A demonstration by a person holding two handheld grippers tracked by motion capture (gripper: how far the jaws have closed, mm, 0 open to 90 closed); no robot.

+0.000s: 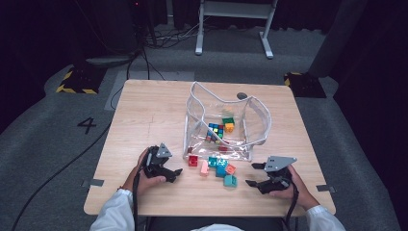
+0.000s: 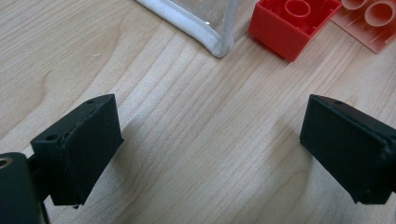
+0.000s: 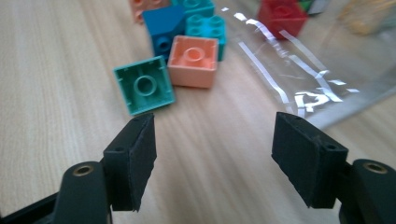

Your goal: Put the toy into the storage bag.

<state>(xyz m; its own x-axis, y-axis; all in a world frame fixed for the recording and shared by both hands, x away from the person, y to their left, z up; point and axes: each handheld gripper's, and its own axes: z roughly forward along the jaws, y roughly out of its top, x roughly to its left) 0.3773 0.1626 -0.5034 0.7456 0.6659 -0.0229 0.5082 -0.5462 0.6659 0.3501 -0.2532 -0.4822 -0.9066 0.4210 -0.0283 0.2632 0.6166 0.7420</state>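
Left gripper view: pale pink plastic brick (image 2: 371, 21) at one o'clock, cut by the frame edge. Right gripper view: red plastic brick (image 3: 282, 16) at one o'clock, blurred behind clear plastic bag (image 3: 327, 60); yellowish item beside it unidentifiable.

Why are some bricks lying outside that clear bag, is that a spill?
It looks that way: a loose heap of bricks lies on the table just in front of the clear bag, a green one upside down, while others sit inside. Nothing looks damaged.
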